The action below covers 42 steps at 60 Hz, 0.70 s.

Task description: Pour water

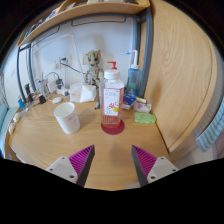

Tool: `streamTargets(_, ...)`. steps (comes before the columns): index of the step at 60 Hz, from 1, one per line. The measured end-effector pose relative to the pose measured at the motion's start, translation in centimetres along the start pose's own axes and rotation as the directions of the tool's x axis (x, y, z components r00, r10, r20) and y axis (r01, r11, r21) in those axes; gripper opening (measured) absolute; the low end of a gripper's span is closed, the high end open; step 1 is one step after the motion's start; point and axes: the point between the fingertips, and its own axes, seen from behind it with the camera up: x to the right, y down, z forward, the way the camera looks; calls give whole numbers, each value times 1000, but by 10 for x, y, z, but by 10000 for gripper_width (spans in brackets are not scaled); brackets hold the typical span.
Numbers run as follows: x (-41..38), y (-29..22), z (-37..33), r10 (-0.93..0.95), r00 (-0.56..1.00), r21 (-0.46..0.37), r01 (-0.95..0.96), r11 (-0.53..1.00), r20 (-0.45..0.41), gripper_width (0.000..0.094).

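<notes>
Approach stage of the pour: the gripper (113,160) hovers over the wooden surface (40,140) with its jaws spread wide and holding nothing, the magenta pads (82,157) facing each other across a clear gap. The bottle (112,102), upright on a red coaster (113,127), stands beyond the jaws and nearly in line with them, with the white cup (67,118) to its left and apart from it. A good grasp probably means advancing straight, level with the bottle's mid-body, so both pads close squarely on its sides without nudging the cup.
</notes>
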Motion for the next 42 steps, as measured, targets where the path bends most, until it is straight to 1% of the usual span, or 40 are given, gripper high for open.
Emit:
streamTargets(7,18,1,-40,-13,1000,-21,13,1000,4,743)
streamTargets(12,30,-6,-64,-29,1000,-11,29,1000,1,744)
streamTargets(19,46,-22,-88,-15,1000,28,14,999,18,745)
streamTargets(35,72,-30,-124,-36,998,58,33,998,54,743)
streamTargets(42,84,-26,-129,-37,997,53,34,998,62,742)
